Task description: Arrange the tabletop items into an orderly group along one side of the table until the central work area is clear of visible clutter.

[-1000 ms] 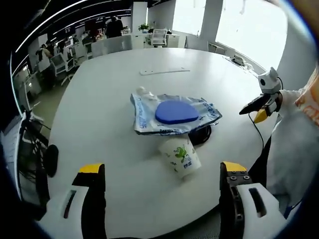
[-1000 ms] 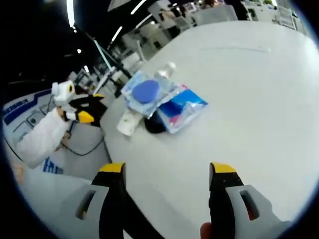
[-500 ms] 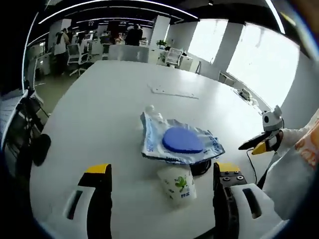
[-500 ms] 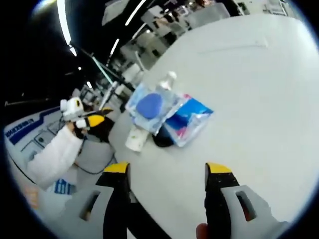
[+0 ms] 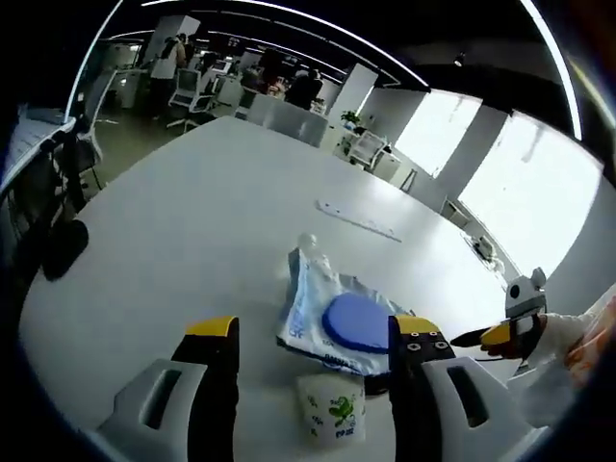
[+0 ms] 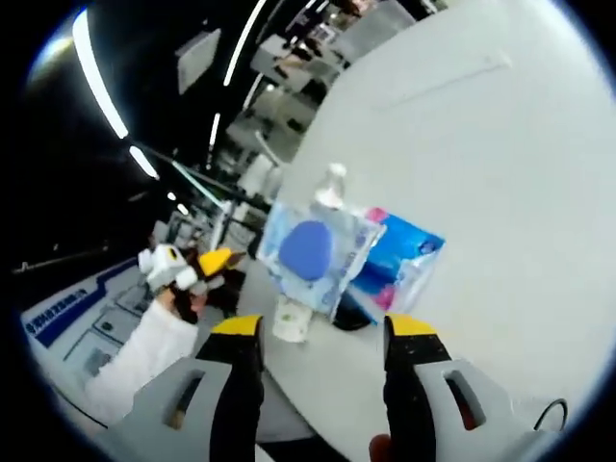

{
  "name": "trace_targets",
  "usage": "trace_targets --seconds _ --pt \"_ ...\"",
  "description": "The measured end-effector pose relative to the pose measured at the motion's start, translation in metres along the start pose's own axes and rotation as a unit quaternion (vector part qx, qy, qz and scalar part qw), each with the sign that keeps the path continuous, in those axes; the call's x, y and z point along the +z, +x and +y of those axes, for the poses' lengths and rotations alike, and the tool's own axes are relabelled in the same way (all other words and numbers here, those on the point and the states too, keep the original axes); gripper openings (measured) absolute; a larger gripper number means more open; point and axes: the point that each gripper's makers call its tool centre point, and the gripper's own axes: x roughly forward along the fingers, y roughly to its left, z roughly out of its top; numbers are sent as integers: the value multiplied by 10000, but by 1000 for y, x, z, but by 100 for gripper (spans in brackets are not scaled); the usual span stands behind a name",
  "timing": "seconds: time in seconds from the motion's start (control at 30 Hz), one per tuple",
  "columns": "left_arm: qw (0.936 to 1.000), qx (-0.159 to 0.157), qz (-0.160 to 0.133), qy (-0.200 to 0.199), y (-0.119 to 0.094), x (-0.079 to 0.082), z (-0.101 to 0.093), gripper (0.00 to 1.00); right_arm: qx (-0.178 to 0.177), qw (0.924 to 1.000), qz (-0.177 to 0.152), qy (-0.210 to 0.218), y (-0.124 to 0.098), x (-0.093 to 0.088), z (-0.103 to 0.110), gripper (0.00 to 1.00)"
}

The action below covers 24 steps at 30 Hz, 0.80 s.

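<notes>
Both grippers, left gripper (image 5: pixel 310 332) and right gripper (image 6: pixel 316 327), hover wide open and empty, apparently lining up on the paper cup (image 5: pixel 331 408) beside the stacked packets (image 5: pixel 339 318).

Bright window glare, ceiling light strips, fisheye-warped, slightly blurred edges.

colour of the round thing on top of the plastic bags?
Blue. The disc lies on a clear bag with blue print; clearest in the left gripper view.
</notes>
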Motion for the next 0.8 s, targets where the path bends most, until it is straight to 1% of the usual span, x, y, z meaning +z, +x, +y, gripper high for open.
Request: trace_targets --seconds 0.07,0.13,0.23,0.3,0.37,0.5,0.57,0.67,0.7,0.77,0.8 --pt "10000 39 28 12 2 -2 2 62 -8 10000 -5 62 5 1 0 47" --pt "9999 26 49 -86 5 -4 5 60 -27 9998 -9 206 9 1 -1 46" --pt "9998 23 2 -174 9 -5 10 58 -37 9992 8 389 17 -1 -4 45" --pt "9994 46 -56 -344 13 -5 15 58 -107 9988 5 471 21 -2 -7 45" --pt "9988 39 -84 -475 14 -5 13 58 -160 9981 7 587 25 -3 -9 44" --pt "9970 30 -150 -761 22 -8 20 54 -177 9974 -52 690 31 -1 -8 40" --pt "9962 17 -165 -859 25 -10 20 51 -234 9977 -134 617 34 2 -8 36" --pt "9966 38 -114 -815 28 -15 20 45 -263 9984 -44 496 38 0 -7 31" --pt "9970 69 -97 -771 28 -16 21 41 -288 9985 -6 467 40 -2 -7 30" --pt "9981 159 -5 -599 29 -21 26 35 -349 9988 111 310 44 -7 -10 30" --pt "9985 262 -23 -486 28 -21 30 33 -384 9987 110 305 46 -8 -12 28"
